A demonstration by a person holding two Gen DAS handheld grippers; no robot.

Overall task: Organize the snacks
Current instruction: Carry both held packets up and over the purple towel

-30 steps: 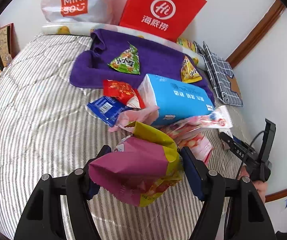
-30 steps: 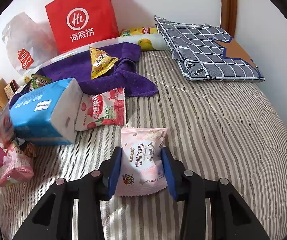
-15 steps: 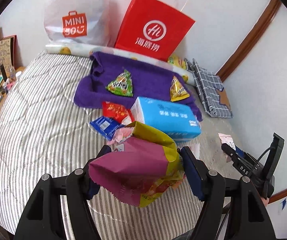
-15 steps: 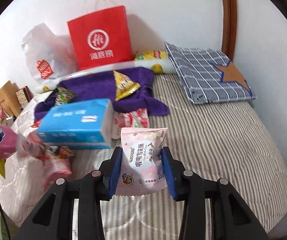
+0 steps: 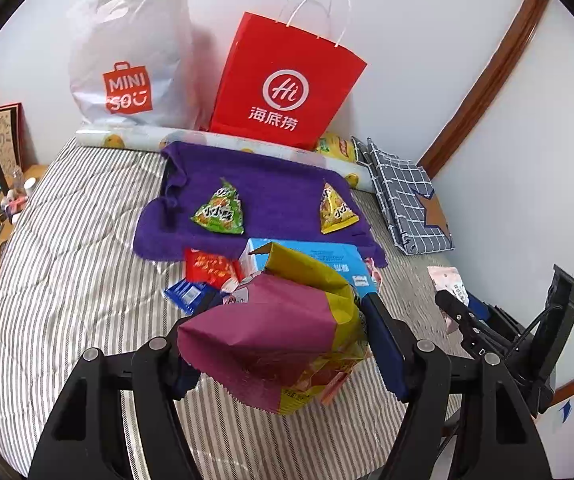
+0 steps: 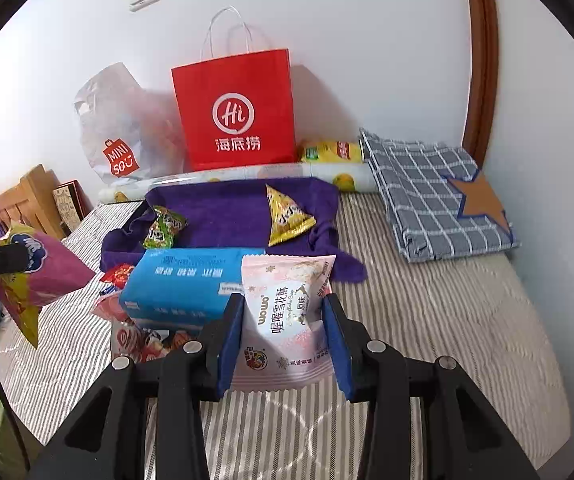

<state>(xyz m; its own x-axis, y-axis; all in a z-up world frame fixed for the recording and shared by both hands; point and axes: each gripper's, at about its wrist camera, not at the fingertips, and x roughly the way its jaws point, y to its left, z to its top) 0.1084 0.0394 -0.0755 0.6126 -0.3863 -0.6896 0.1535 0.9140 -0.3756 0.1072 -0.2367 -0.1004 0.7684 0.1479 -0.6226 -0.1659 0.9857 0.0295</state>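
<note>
We have lifted both claws off the bed: left claw grips the purple bag, right claw the pink packet, ready for the red bag.

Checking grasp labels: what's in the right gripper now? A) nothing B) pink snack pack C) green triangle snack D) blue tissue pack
B: the right gripper has its blue pads pressed on both sides of the pink snack pack, which is lifted off the bed; the blue tissue pack lies behind it.
</note>
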